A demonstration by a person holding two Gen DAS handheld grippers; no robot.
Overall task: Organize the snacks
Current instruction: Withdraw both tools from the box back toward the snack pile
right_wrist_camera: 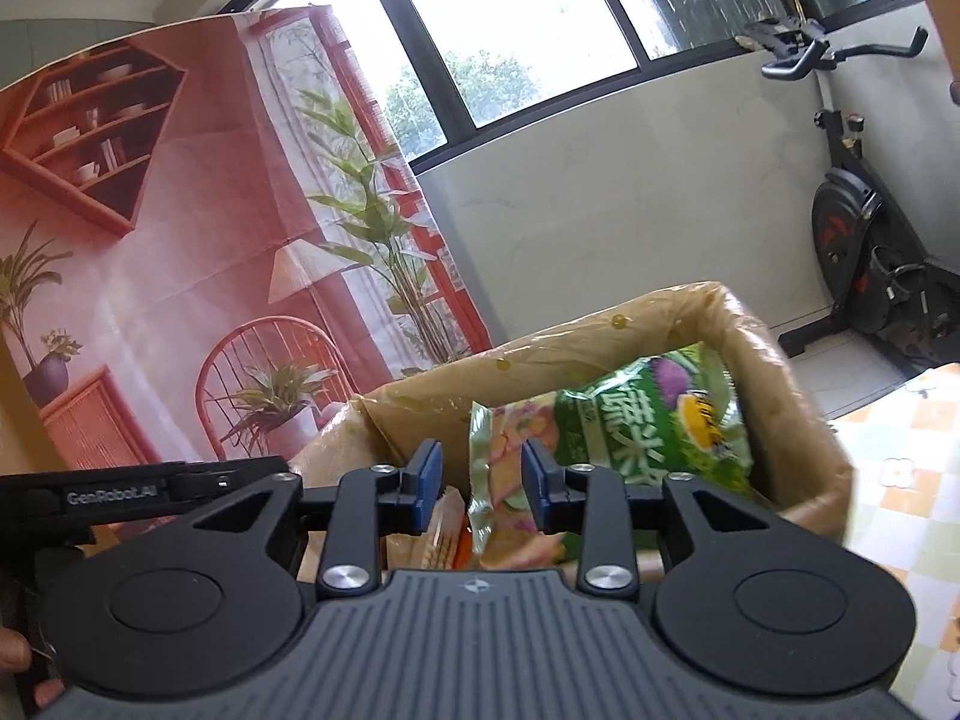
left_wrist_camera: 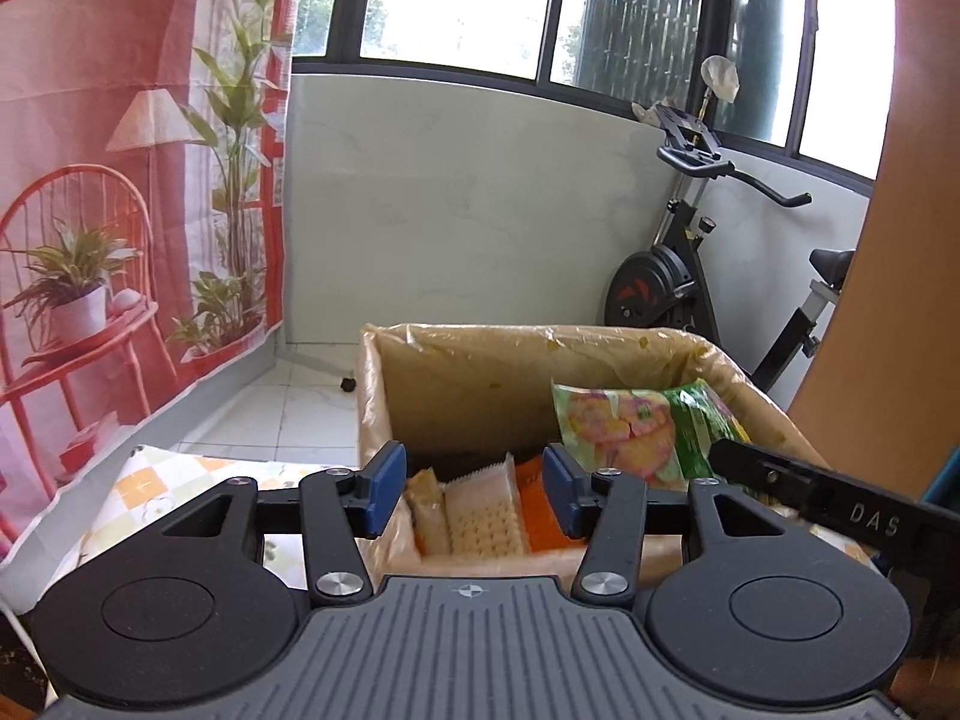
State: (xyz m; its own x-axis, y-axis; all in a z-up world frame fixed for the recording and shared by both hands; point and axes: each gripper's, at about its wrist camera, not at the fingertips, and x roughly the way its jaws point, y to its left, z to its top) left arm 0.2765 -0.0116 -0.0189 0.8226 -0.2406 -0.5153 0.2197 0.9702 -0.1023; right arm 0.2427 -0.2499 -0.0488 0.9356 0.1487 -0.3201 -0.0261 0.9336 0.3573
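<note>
Two grippers hang over a cardboard box (left_wrist_camera: 456, 396) lined with crinkled plastic, low centre of both views. Left gripper (left_wrist_camera: 474, 489): fingers wide apart, empty, above upright cracker packs (left_wrist_camera: 483, 519). Right gripper (right_wrist_camera: 480, 492): fingers parted around a glossy green bag (right_wrist_camera: 486, 480) standing on edge, contact unclear. A printed backdrop (left_wrist_camera: 120, 180) fills the left; an exercise bike (left_wrist_camera: 690, 264) stands at the right.

Bright daylight floods in through the windows (left_wrist_camera: 456, 0), which blow out to white. Fisheye bending curves the edges; the carton's (right_wrist_camera: 780, 396) right side blurs slightly.
</note>
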